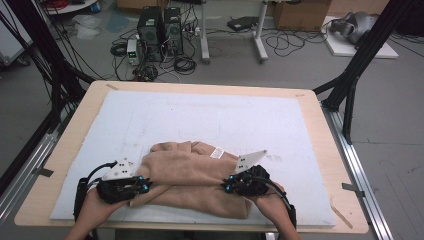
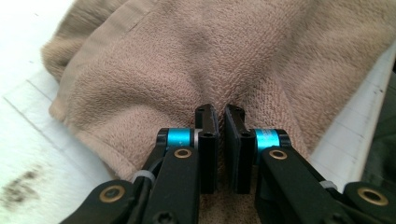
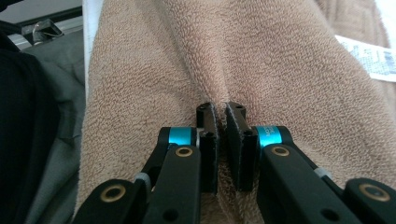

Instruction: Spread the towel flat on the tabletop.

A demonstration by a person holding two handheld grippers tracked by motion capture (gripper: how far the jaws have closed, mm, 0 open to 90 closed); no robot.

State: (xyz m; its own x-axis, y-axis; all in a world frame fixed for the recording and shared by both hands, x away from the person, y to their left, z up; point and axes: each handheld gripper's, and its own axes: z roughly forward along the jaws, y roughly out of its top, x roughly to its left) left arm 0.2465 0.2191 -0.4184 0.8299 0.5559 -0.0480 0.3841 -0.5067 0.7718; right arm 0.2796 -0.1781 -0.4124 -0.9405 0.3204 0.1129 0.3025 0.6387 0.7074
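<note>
Both hands at table's near edge, left gripper (image 1: 144, 188) and right gripper (image 1: 226, 187) each pinching tan towel (image 1: 190, 175), white mat (image 1: 200, 120) beneath

My view: a robotics lab, not a home.

I see a wooden table (image 1: 320, 130) with a white mat (image 1: 210, 120), framed by black struts (image 1: 360, 55) on a grey floor (image 1: 395, 125). Behind it stand two computer towers (image 1: 160, 32) amid tangled cables (image 1: 185, 62), cardboard boxes (image 1: 300, 14) and the legs of a desk (image 1: 232, 37).
</note>
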